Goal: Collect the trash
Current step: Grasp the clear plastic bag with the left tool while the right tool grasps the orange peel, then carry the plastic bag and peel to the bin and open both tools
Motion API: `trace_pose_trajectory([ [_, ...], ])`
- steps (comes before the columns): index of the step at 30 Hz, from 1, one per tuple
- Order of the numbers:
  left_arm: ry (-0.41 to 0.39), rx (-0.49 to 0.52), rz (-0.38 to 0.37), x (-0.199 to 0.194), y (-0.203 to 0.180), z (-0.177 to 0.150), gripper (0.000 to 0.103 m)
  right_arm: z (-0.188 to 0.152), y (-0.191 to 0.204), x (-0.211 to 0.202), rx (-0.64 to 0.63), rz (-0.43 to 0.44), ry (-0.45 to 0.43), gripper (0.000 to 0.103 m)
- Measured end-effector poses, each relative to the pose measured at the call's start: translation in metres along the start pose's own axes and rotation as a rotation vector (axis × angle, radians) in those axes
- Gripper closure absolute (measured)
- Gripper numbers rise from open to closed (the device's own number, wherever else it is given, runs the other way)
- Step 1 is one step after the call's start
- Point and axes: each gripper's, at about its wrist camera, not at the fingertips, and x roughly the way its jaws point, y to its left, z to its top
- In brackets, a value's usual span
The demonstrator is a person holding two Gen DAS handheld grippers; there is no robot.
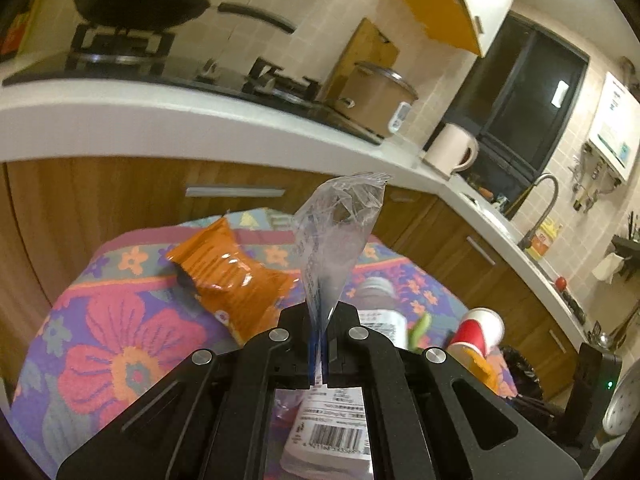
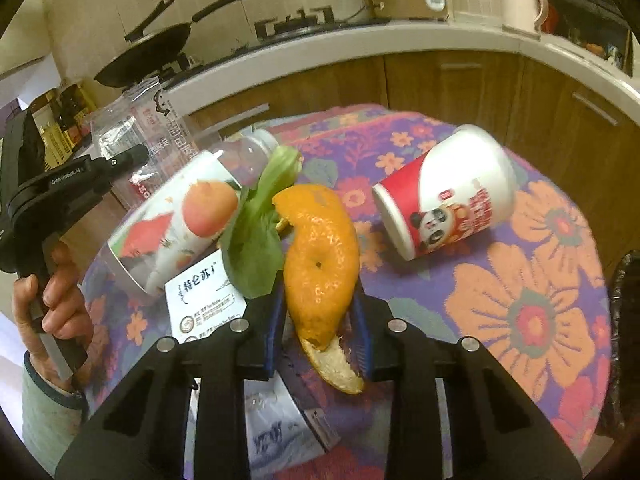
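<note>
My left gripper (image 1: 319, 354) is shut on a clear plastic wrapper (image 1: 334, 232) and holds it upright above the table. Beyond it lie an orange snack bag (image 1: 232, 276), a clear bottle (image 1: 378, 304) and a red and white paper cup (image 1: 478, 330). My right gripper (image 2: 320, 320) is shut on an orange peel (image 2: 320, 256). Around it lie a green leaf (image 2: 260, 216), the labelled clear bottle (image 2: 180, 216), a white milk carton (image 2: 204, 304) and the panda paper cup (image 2: 448, 192). The left gripper with the wrapper (image 2: 148, 132) shows at the left.
The flowered tablecloth (image 2: 528, 312) covers a small round table. A black bin bag rim (image 2: 624, 320) sits at the table's right edge. Behind runs a kitchen counter (image 1: 200, 120) with a wok, a stove, a pot and a kettle.
</note>
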Motion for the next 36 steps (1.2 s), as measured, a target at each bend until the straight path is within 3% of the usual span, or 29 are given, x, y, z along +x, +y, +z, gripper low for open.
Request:
trace_pose_trajectory([
  [8,-0.1,0.062,-0.074,-0.039,-0.043,0.009,0.103,0.006,-0.003,-0.049,-0.014,-0.029,-0.152,0.077],
  [11,-0.135,0.103,-0.082,-0.048,-0.067,0.009,0.103,0.005,-0.012,-0.062,0.01,-0.011,-0.186,0.077],
  [17,-0.16,0.183,-0.068,-0.05,-0.117,-0.005,0.103,0.003,-0.029,-0.091,0.012,-0.063,-0.248,0.077],
  [28,-0.157,0.302,-0.124,-0.038,-0.212,-0.039,0.103,-0.016,-0.104,-0.156,0.109,-0.202,-0.35,0.077],
  [36,-0.089,0.363,-0.205,-0.008,-0.279,-0.082,0.103,-0.047,-0.175,-0.191,0.216,-0.298,-0.373,0.077],
])
